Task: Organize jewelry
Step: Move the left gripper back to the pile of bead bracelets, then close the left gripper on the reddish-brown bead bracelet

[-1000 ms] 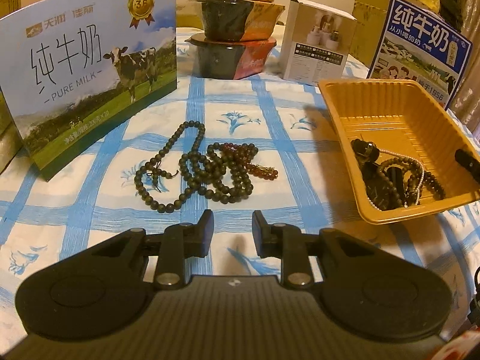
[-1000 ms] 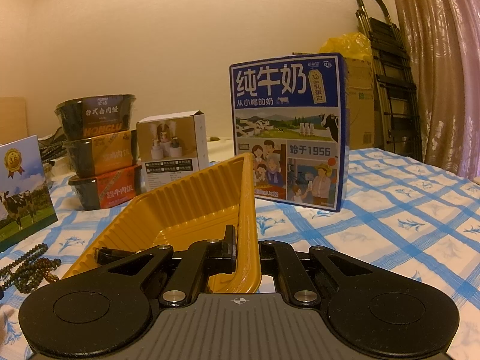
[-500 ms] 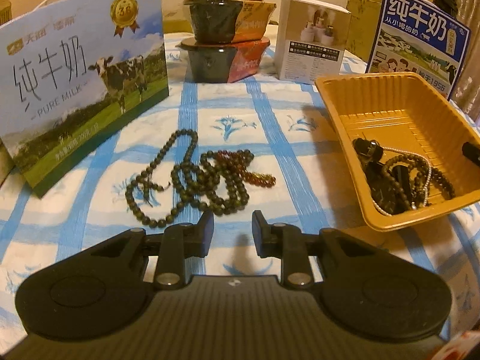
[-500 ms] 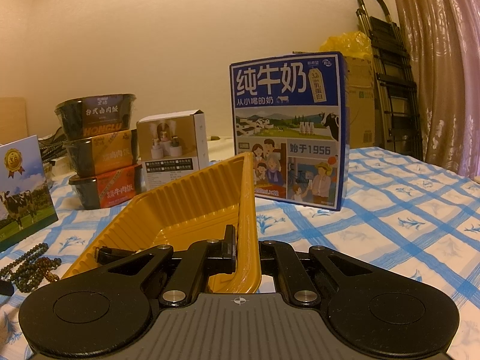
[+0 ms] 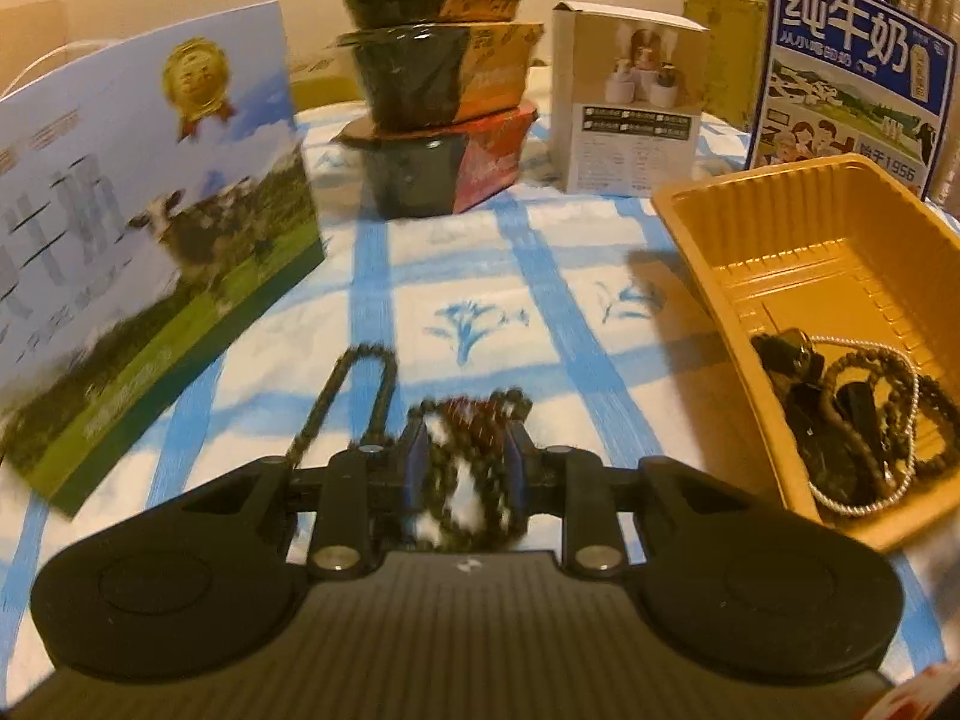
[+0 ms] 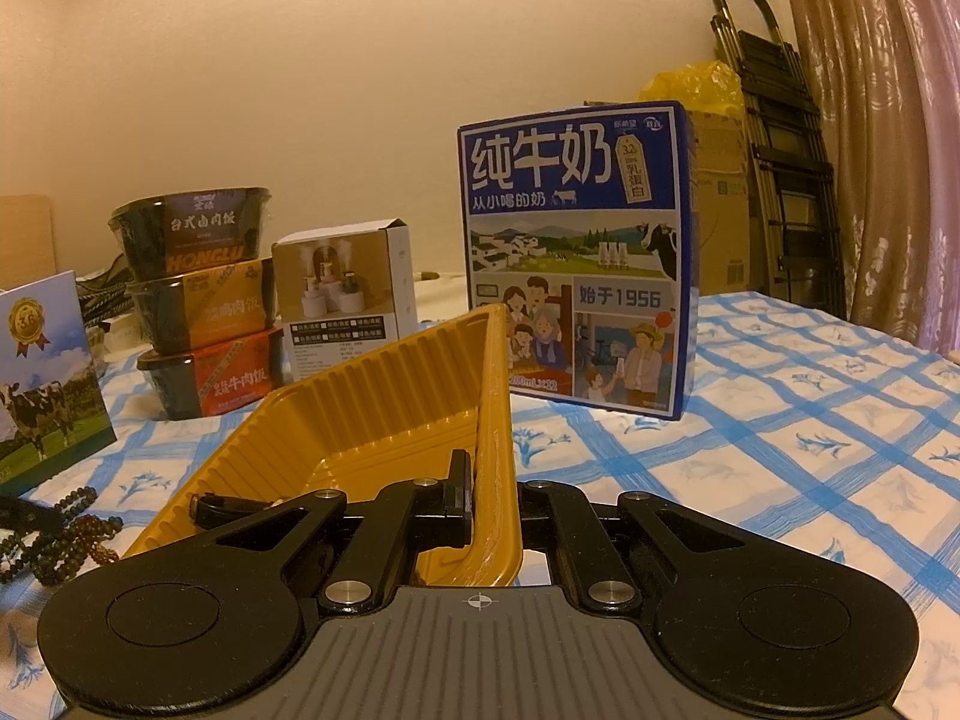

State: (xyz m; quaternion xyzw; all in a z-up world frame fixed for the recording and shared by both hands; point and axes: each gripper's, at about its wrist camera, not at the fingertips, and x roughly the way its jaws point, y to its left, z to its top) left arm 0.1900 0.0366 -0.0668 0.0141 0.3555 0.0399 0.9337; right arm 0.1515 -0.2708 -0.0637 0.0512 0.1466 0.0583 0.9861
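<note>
A tangle of dark bead necklaces [image 5: 462, 456] with a reddish strand lies on the blue-checked tablecloth; it also shows at the left edge of the right wrist view [image 6: 66, 534]. My left gripper [image 5: 465, 450] is open, its fingers on either side of the bead pile, low over the cloth. The orange plastic tray [image 5: 798, 276] at the right holds several bead strands and a pearl chain [image 5: 864, 420]. My right gripper [image 6: 492, 498] is shut on the tray wall [image 6: 495, 420], one finger inside and one outside.
A light-blue milk box [image 5: 138, 228] stands at the left. Stacked black food bowls [image 5: 432, 102] and a white carton [image 5: 630, 102] stand at the back. A dark-blue milk box [image 6: 576, 264] stands behind the tray. A folded ladder [image 6: 774, 150] leans by the curtain.
My left gripper has moved forward and down to the bead pile, which now sits between its open fingers. The right gripper and tray have not moved.
</note>
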